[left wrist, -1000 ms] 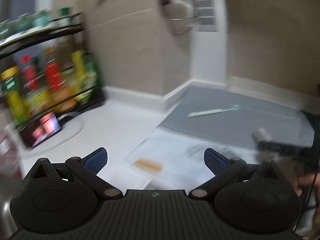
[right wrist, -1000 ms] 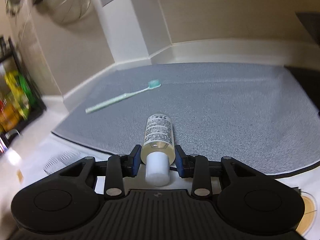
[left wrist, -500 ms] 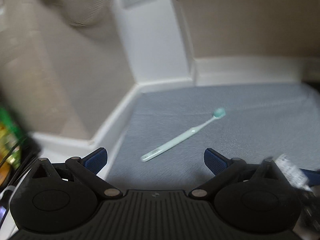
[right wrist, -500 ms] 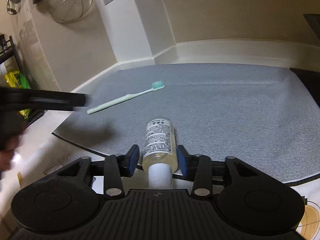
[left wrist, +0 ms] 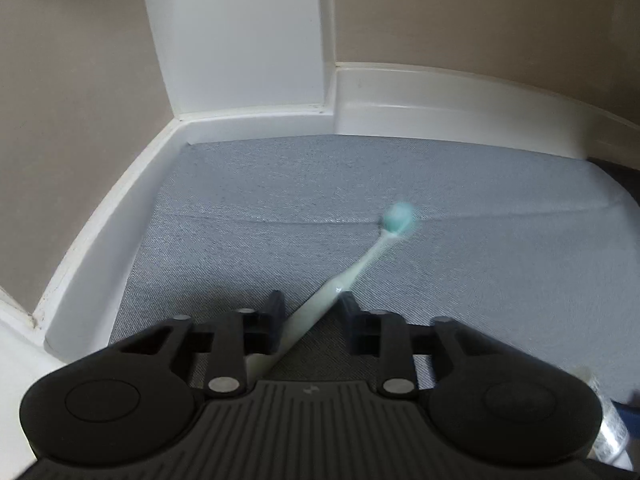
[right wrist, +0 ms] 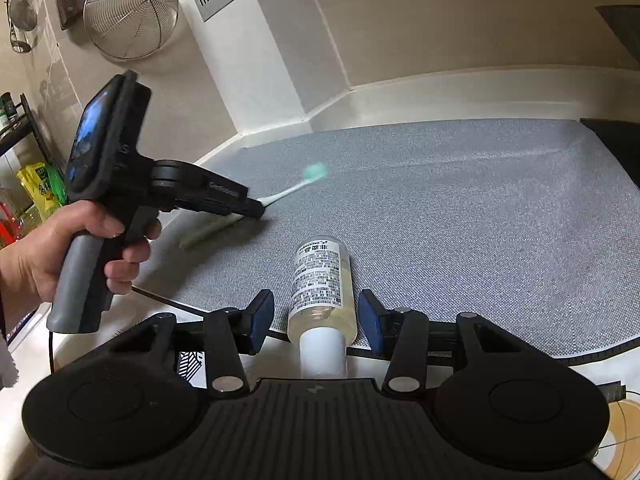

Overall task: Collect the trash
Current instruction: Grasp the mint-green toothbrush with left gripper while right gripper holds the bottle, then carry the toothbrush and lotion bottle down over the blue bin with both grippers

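A mint-green toothbrush (left wrist: 360,268) lies slantwise on the grey mat (left wrist: 280,200), its blurred head pointing away from me. My left gripper (left wrist: 312,308) is closing on its handle, and both pads touch it. The right wrist view shows that left gripper (right wrist: 256,210), held by a hand (right wrist: 60,252), pinching the toothbrush (right wrist: 288,192) with the head lifted a little. A small clear bottle (right wrist: 320,272) with a white cap lies on the mat's near edge. My right gripper (right wrist: 316,312) is opening around it, with a gap on each side.
White skirting and a white pillar (left wrist: 240,40) border the mat at the back. A wire strainer (right wrist: 128,12) hangs on the wall, and a rack with bottles (right wrist: 24,168) stands far left. A black object (right wrist: 616,140) sits at the mat's right edge. Printed paper (right wrist: 192,364) lies under my right gripper.
The left gripper swung right and down from the spice rack to the toothbrush, and its wide jaws narrowed onto the handle. The right jaws spread away from the bottle.
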`<state>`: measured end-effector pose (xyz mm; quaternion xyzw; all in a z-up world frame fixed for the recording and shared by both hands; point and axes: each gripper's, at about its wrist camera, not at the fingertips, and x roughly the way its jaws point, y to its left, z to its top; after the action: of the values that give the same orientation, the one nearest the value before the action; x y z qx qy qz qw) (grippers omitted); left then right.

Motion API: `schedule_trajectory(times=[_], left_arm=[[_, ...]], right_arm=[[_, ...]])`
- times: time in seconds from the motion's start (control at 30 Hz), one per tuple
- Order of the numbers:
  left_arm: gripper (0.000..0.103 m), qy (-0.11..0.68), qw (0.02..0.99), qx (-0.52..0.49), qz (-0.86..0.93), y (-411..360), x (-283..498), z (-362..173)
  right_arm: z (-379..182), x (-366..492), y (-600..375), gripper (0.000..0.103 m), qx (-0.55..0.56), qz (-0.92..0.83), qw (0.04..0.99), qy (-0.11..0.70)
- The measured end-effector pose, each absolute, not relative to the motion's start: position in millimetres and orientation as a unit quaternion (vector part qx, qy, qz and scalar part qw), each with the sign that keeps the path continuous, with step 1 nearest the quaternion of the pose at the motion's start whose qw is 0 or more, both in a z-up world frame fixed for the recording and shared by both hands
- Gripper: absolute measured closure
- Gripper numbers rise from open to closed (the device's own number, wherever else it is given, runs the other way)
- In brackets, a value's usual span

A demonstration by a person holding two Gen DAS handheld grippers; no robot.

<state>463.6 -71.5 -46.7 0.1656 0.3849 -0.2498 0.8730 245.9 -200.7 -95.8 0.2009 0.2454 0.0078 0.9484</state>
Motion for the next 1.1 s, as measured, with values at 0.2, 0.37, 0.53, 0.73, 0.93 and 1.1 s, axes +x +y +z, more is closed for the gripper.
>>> schedule_trajectory(times=[0.2, 0.37, 0.53, 0.73, 0.93, 1.1], left_arm=[[0.091, 0.383, 0.871, 0.179, -0.251, -55, 417, -38], [0.091, 0.385, 0.876, 0.169, -0.237, -25, 361, -18], [0.091, 0.399, 0.878, 0.158, -0.21, -7, 324, -20], [0.089, 0.41, 0.883, 0.141, -0.177, -2, 318, -34], [0.032, 0.411, 0.89, 0.144, -0.138, -7, 315, -40], [0.091, 0.413, 0.893, 0.092, -0.15, 2, 300, -29]], right_arm=[[-98, 243, -205, 0.054, 0.22, 0.013, 0.945, 0.24], [-97, 244, -203, 0.053, 0.215, 0.012, 0.946, 0.242], [-92, 246, -192, 0.053, 0.162, 0.006, 0.953, 0.255], [-88, 248, -164, 0.044, 0.081, -0.028, 0.958, 0.272], [-87, 252, -159, 0.053, 0.066, -0.056, 0.957, 0.275], [-88, 243, -167, 0.066, 0.085, -0.047, 0.958, 0.269]])
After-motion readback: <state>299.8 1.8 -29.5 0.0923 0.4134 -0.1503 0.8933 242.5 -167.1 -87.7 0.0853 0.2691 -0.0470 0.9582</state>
